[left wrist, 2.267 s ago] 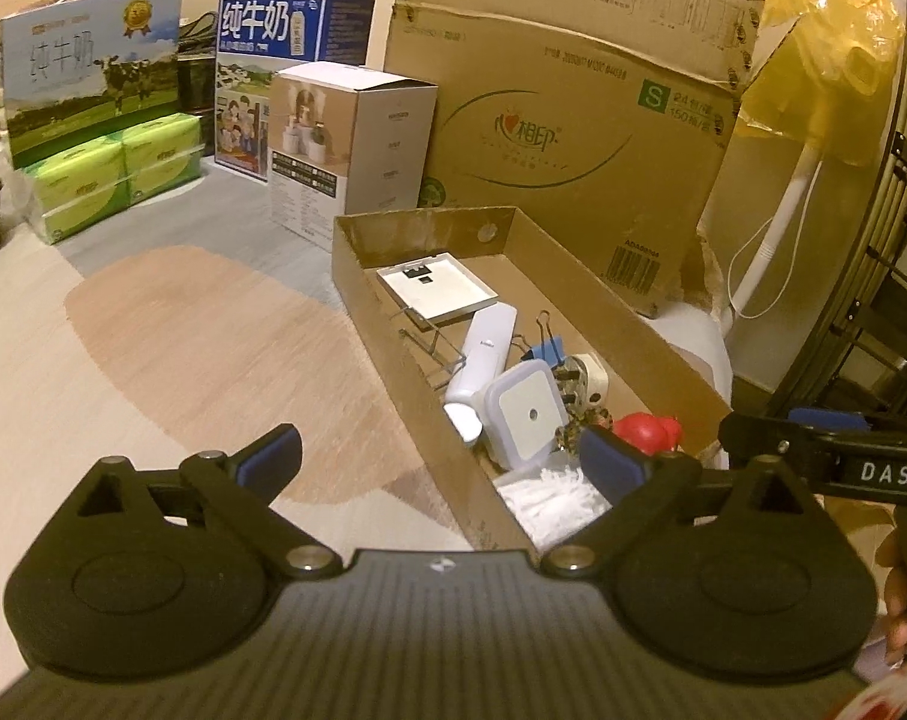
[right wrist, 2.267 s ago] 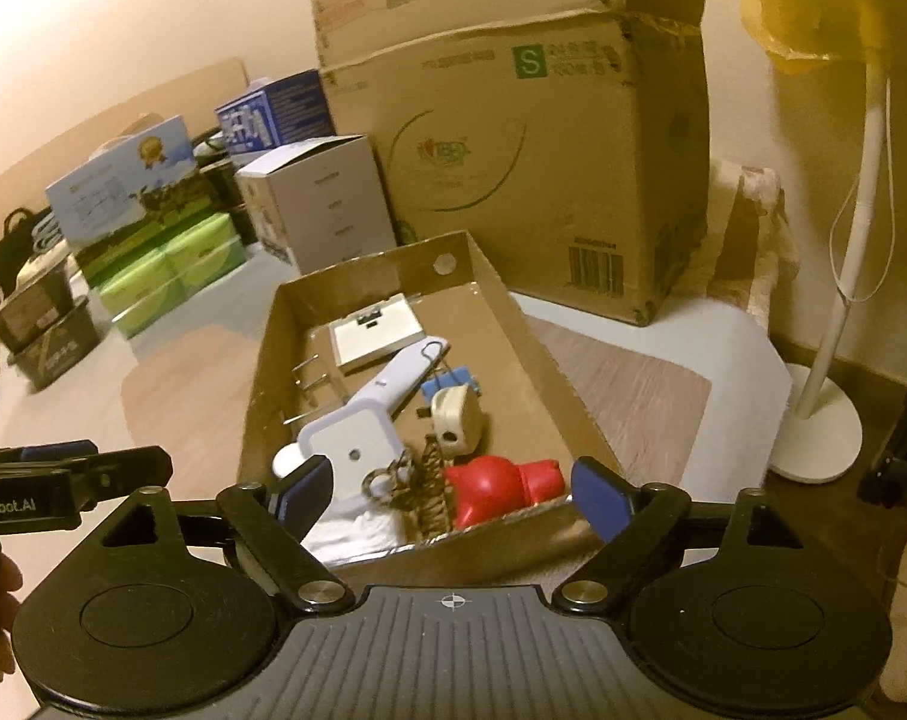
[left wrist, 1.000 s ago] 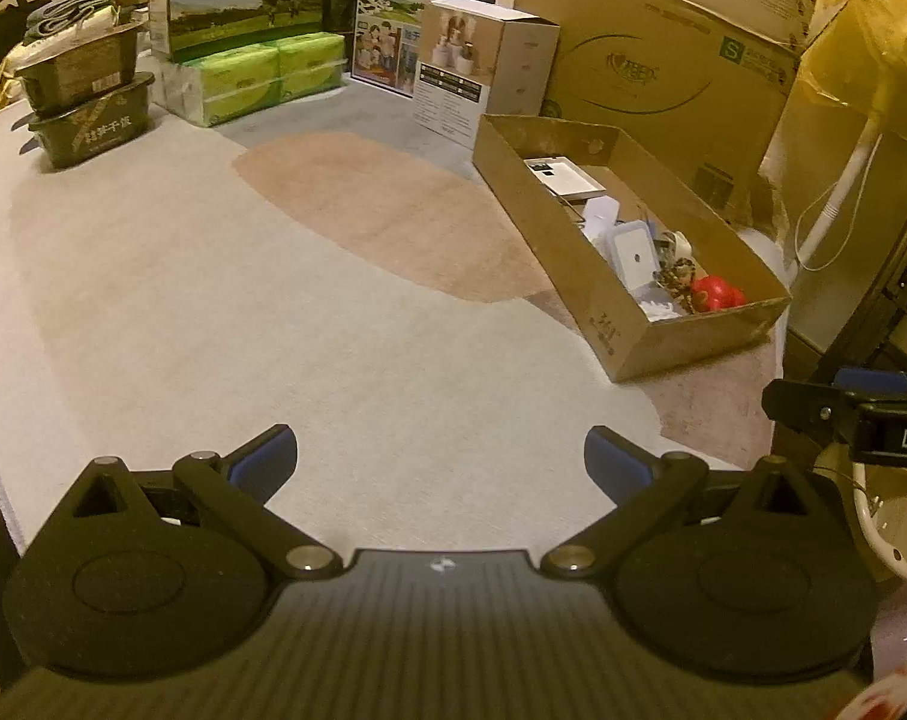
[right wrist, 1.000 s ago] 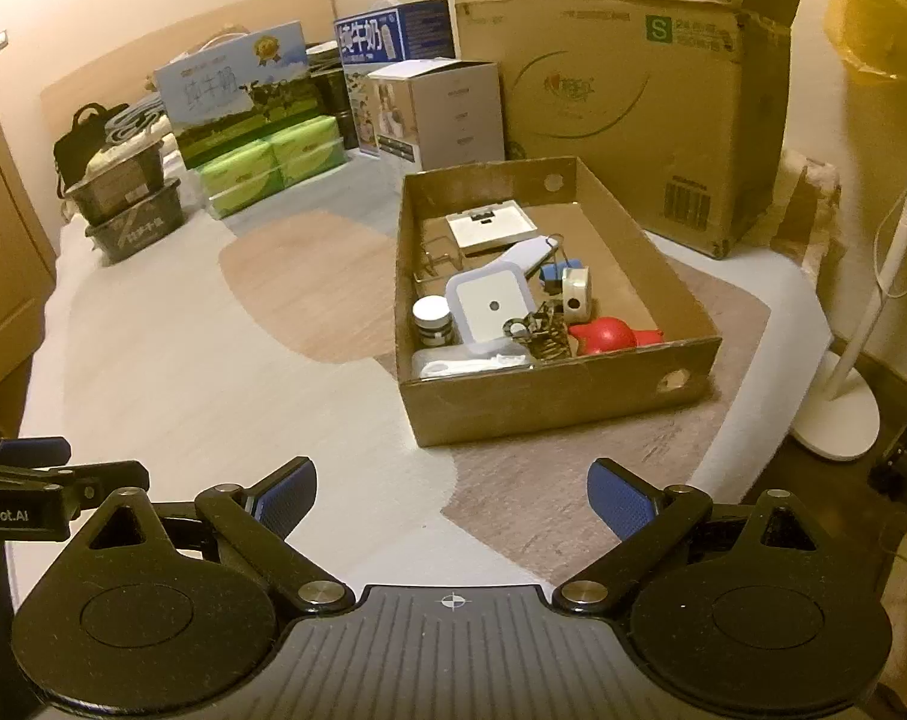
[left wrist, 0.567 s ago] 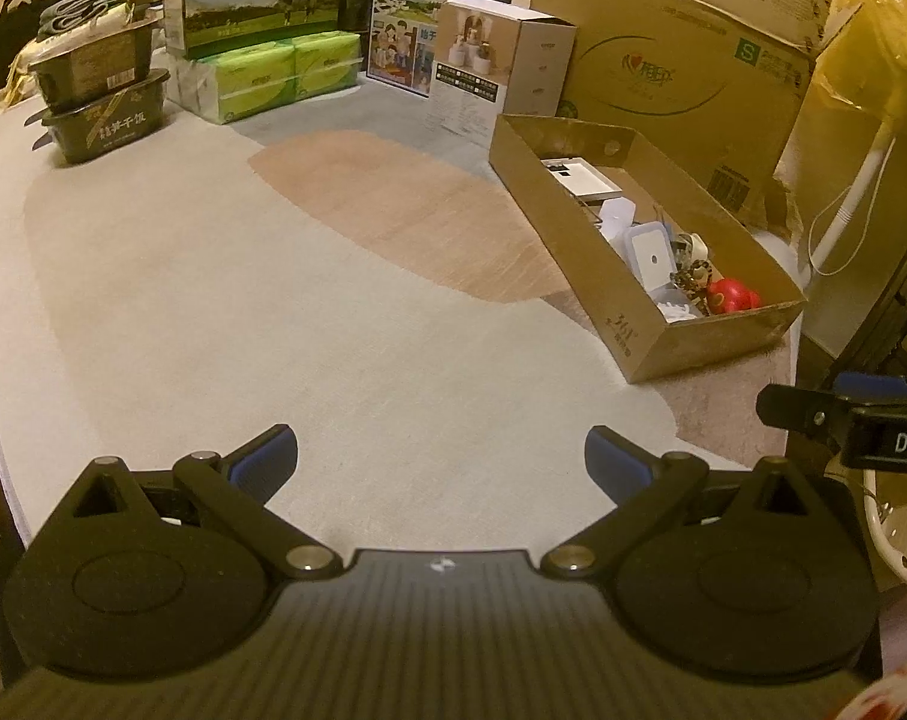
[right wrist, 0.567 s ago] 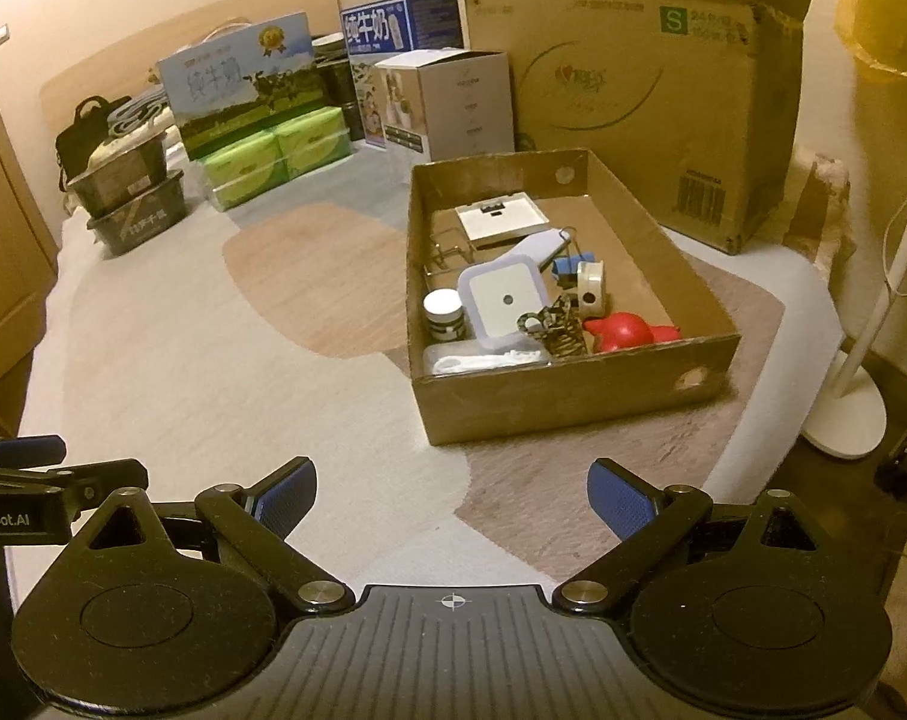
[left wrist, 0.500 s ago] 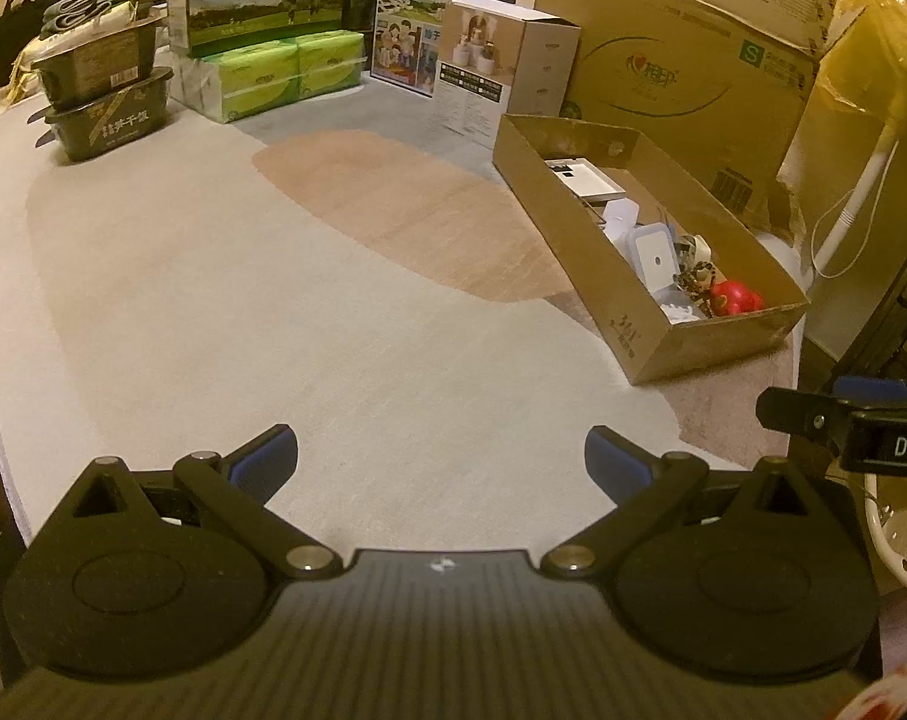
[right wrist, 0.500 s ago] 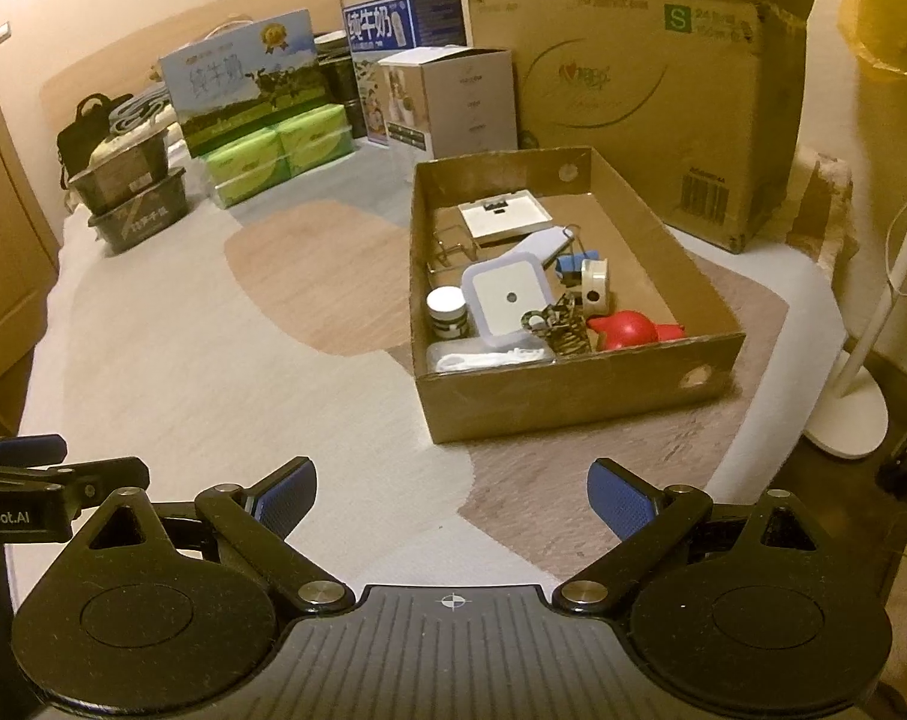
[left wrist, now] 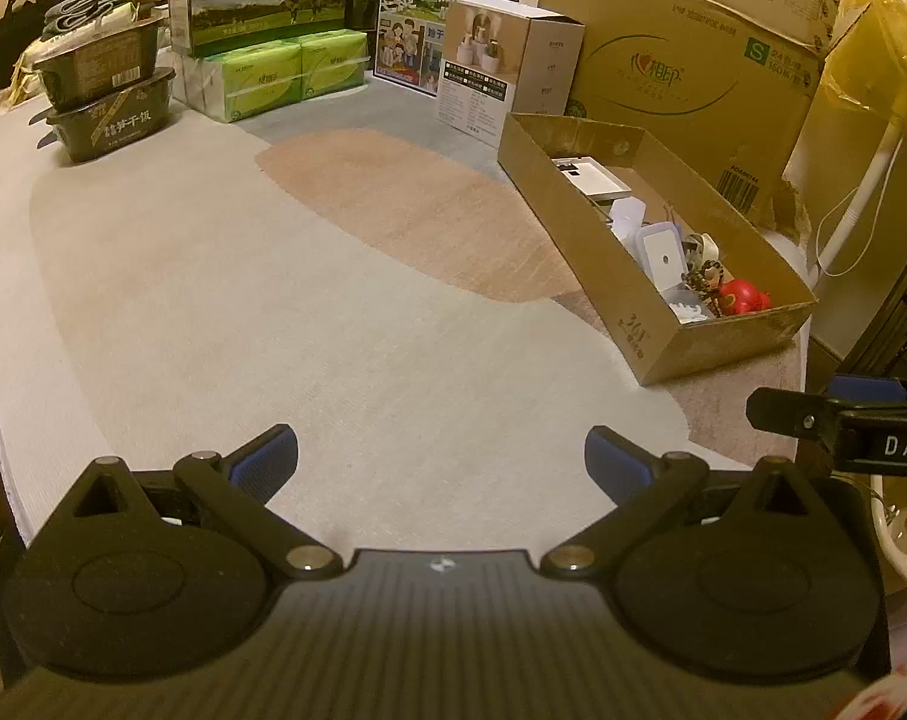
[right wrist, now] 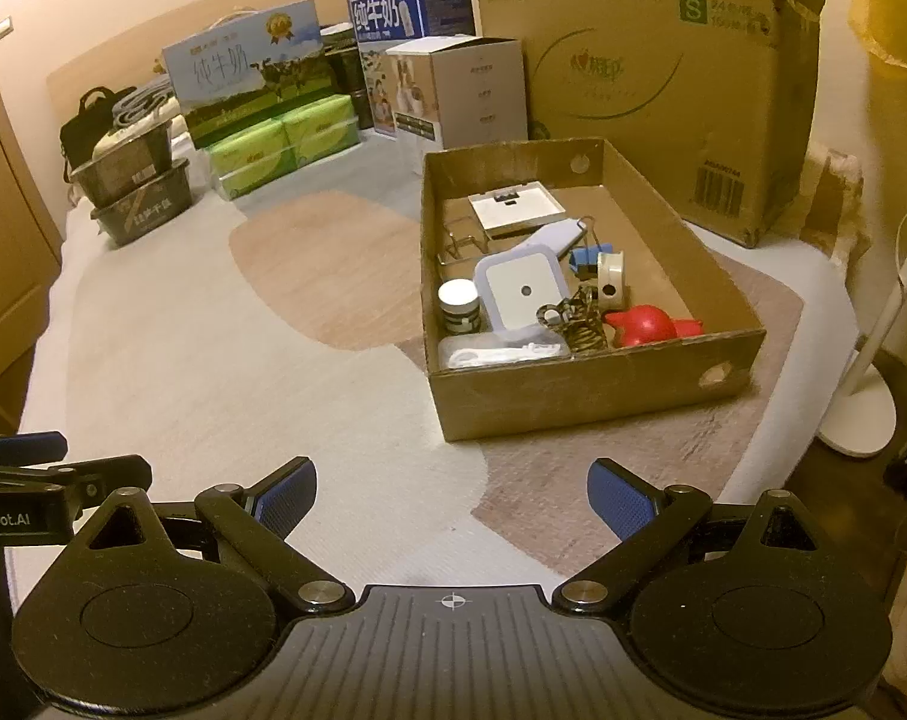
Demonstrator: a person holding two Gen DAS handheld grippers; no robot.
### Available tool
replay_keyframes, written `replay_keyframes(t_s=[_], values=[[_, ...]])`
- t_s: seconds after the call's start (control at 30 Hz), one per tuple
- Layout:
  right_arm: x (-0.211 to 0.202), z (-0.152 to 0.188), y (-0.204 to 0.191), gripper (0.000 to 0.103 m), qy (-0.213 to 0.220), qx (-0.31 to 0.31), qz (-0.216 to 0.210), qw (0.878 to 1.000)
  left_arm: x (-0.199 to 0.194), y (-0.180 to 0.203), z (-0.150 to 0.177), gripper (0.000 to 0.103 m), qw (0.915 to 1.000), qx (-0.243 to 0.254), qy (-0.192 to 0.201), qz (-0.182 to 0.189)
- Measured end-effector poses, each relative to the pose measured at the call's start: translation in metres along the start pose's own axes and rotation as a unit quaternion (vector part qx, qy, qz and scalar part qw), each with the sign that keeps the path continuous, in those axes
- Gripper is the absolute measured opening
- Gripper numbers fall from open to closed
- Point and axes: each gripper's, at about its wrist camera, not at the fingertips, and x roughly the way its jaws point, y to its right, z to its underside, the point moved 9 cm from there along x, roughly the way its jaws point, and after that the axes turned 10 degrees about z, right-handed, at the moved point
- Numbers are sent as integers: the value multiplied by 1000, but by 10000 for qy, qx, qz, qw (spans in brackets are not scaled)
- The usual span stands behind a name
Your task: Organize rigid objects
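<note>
Blue-padded left gripper (left wrist: 440, 459): jaws wide apart, empty, bottom centre
Right gripper (right wrist: 451, 491): jaws spread, holding nothing
Cardboard tray (right wrist: 591, 399): centre-right; holds red toy (right wrist: 648, 324), white square device (right wrist: 522, 293), small jar (right wrist: 458, 300)
Bed cover (right wrist: 225, 360): under tray

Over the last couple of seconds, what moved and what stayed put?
Both claws, left and right, pulled back from over the cardboard tray toward the near edge of the rug. Both remained open and empty. The tray's contents, including the red toy, stayed in place.
</note>
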Motion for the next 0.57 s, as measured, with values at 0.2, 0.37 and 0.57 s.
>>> replay_keyframes(t_s=[0.2, 0.37, 0.57], values=[[3, 1, -1, 96, -24, 9, -11, 10000, 3, -1, 0, 102, 10000, 4, -25, -5], [5, 2, 0, 96, -50, 31, -3, 10000, 6, -2, 2, 102, 10000, -5, -74, 1], [7, 6, 0, 96, -91, 50, -3, 9999, 6, -1, 1, 102, 10000, 16, -9, 85]])
